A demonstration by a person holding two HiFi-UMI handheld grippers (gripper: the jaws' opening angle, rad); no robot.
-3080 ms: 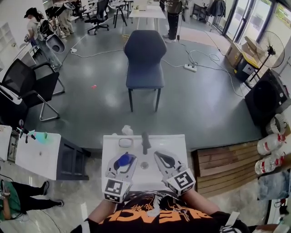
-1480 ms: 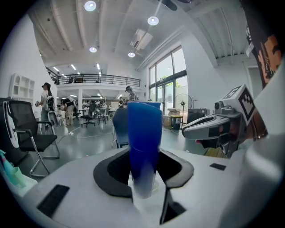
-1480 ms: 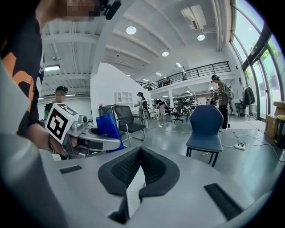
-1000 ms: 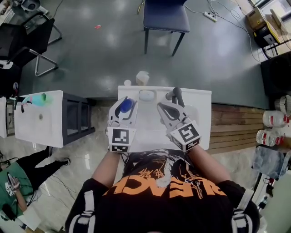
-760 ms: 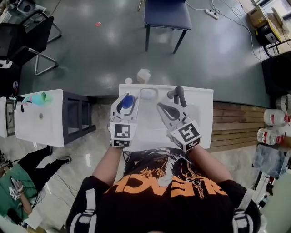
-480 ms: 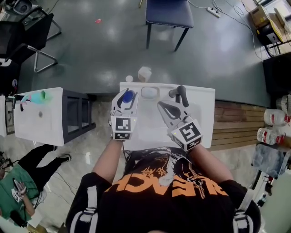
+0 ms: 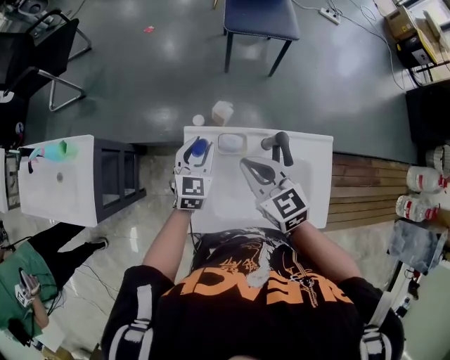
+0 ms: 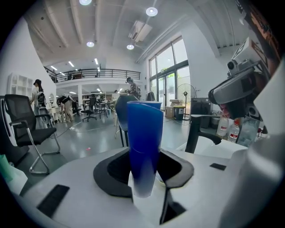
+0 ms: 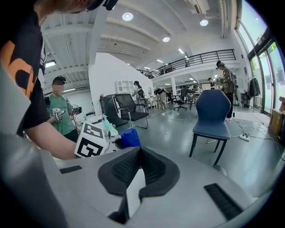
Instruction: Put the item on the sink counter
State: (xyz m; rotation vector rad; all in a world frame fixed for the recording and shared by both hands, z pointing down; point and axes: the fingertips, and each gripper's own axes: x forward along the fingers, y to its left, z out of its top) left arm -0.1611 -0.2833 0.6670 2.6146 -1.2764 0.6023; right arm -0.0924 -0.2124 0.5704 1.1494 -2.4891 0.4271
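A blue plastic cup point(image 7: 199, 147) stands upright between the jaws of my left gripper point(image 7: 196, 150), which is shut on it over the far left corner of the white sink counter point(image 7: 309, 183). The left gripper view shows the cup point(image 8: 144, 147) filling the middle, its pads pressed to both sides. My right gripper point(image 7: 245, 164) hovers over the basin with its jaws shut and nothing in them; in its own view the right gripper point(image 9: 139, 152) has its pads meeting, and the cup point(image 9: 130, 137) shows beyond. A black faucet point(image 7: 281, 143) rises at the counter's far edge.
A white oval dish point(image 7: 230, 143) sits at the counter's back edge, a white bottle point(image 7: 222, 112) just beyond it. A white table point(image 7: 53, 190) and dark cabinet point(image 7: 116, 179) stand left, wooden planks point(image 7: 362, 193) right, a blue chair point(image 7: 260, 17) ahead. A person point(image 7: 21, 278) stands at the lower left.
My left gripper has carried the blue cup forward, toward the far left corner of the counter. The right gripper has barely moved.
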